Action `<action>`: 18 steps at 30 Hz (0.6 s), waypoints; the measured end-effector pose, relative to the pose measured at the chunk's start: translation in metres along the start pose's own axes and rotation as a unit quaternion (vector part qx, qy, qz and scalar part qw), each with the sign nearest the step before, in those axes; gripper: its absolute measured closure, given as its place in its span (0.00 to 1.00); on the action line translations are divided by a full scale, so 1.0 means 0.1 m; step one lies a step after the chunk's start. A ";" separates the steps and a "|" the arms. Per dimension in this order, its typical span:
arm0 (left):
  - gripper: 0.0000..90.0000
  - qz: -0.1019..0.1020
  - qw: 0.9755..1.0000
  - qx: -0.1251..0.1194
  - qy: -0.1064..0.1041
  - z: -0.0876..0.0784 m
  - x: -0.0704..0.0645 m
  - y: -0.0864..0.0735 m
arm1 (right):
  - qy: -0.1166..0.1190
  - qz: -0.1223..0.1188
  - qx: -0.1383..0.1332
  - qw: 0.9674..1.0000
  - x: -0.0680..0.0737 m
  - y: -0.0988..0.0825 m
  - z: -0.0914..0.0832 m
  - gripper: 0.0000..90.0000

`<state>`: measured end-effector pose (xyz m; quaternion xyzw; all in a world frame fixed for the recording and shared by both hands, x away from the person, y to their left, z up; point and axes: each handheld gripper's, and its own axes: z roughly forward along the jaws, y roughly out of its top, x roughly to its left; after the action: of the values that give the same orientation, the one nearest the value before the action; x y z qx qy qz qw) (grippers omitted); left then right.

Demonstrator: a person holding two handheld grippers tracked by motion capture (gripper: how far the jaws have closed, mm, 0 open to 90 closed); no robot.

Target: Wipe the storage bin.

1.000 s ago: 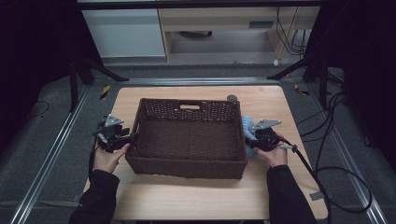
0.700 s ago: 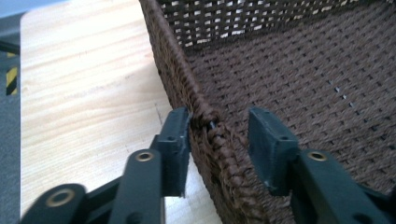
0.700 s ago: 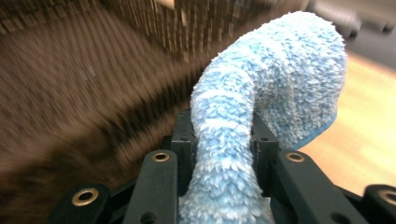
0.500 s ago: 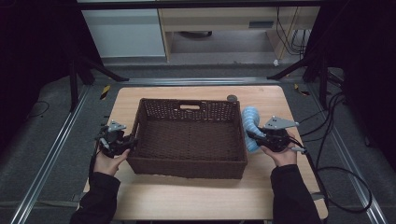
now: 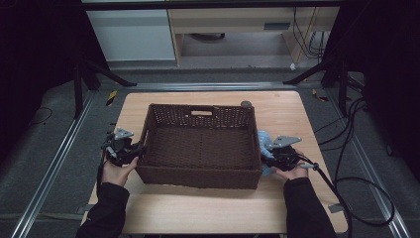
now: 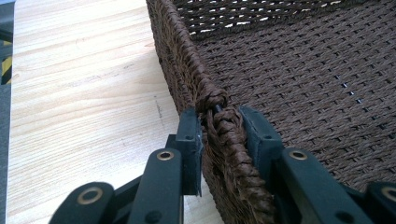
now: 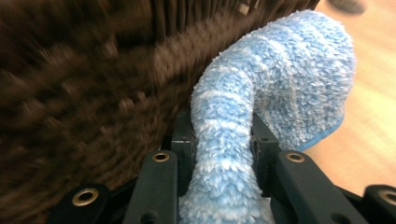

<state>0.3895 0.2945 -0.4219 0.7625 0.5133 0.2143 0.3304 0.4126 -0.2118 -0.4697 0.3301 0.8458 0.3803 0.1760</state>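
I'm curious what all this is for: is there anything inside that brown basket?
The woven basket looks empty: bare weave across its floor, as far as visible. The near wall hides a strip of floor behind it. A fluffy blue sock is outside it, held in the right tool.

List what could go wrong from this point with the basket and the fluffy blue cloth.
1. The left gripper, whose jaws have just been closing, pinches only the woven rim of the basket; a pull might tilt or drag it.
2. The right gripper grips the blue cloth by one fold against the basket's outer wall; its loose end could snag the rim.
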 end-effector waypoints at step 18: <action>0.78 -0.002 1.000 -0.003 0.002 0.10 0.01 0.09 | -0.007 -0.008 -0.014 1.000 0.00 -0.01 -0.11 0.78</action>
<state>0.4026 0.2898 -0.4223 0.7603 0.5144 0.2167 0.3323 0.4062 -0.2179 -0.4631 0.3232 0.8417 0.3889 0.1895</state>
